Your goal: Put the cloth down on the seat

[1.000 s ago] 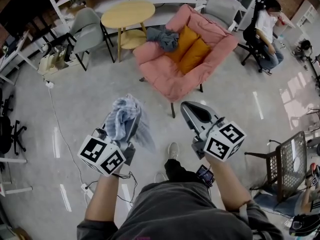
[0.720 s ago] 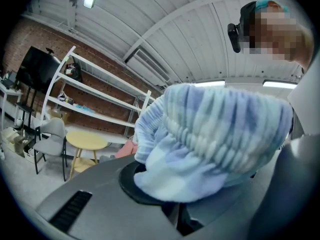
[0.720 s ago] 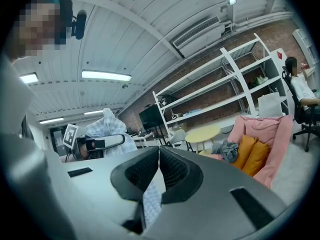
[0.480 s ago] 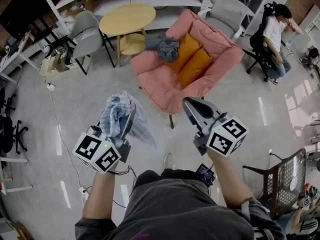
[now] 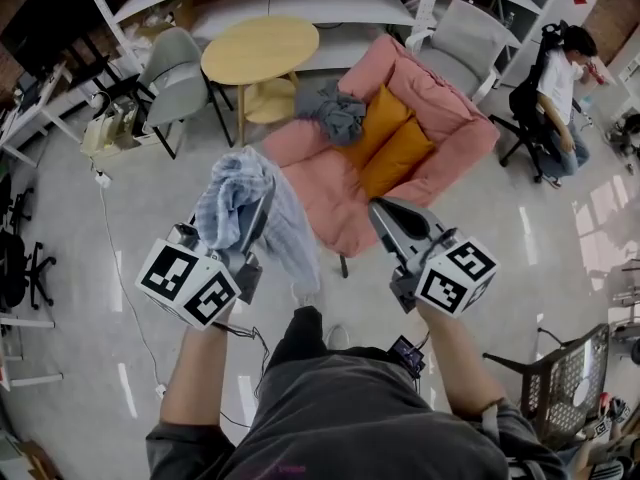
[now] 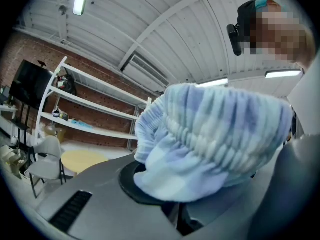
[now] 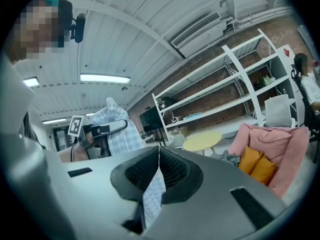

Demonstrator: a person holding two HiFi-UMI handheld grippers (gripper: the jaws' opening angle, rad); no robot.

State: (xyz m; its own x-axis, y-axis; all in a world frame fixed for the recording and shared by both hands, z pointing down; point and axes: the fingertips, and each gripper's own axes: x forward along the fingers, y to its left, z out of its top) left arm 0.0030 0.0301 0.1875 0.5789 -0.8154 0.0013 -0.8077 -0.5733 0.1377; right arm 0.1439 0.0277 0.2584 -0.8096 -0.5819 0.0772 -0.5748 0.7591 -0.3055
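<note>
The left tool (image 5: 262, 196) is clamped on a bunched blue-and-white checked cloth (image 5: 232, 200), which is held in the air, one end draped down beside the tool. The right tool (image 5: 386, 211) is shut, jaws together. Both are held level near a pink armchair (image 5: 450, 128), on which orange cushions (image 5: 395, 148) and a grey garment (image 5: 338, 113) are laid.

Head view looks down; all show table (image 5: 258, 48).
</note>
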